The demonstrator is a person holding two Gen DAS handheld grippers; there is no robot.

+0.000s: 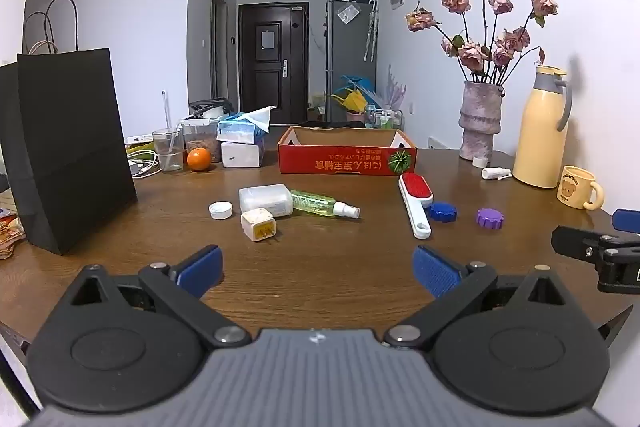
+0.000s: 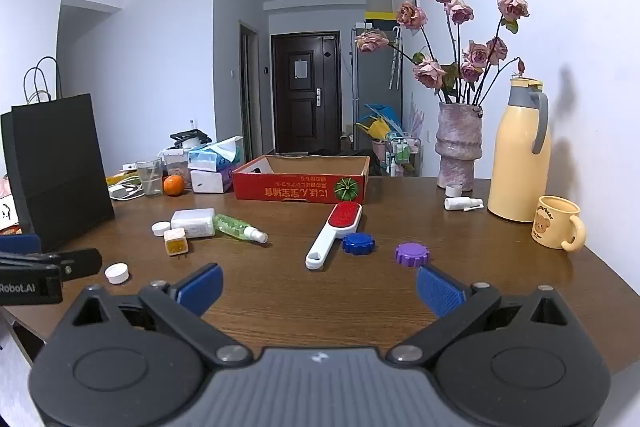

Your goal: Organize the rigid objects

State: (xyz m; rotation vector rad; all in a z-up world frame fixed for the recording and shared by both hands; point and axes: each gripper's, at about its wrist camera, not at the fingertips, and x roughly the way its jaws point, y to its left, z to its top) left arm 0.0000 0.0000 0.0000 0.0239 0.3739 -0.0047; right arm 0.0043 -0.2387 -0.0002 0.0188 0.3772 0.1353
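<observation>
Rigid objects lie scattered mid-table ahead of both grippers: lint brush (image 2: 334, 233), blue cap (image 2: 359, 243), purple cap (image 2: 411, 254), spray bottle (image 1: 323, 205), white plug adapter (image 1: 259, 224), white cap (image 1: 221, 209). Behind them stands a red cardboard box (image 1: 346, 159). Left gripper (image 1: 318, 269) and right gripper (image 2: 318, 289) hover above the near table edge (image 2: 312, 303), jaws spread wide, grasping nothing.

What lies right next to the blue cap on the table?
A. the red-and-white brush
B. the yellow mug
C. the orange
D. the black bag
A: the blue cap sits against the handle of the red-and-white brush, while the other three things stand far off.
</observation>
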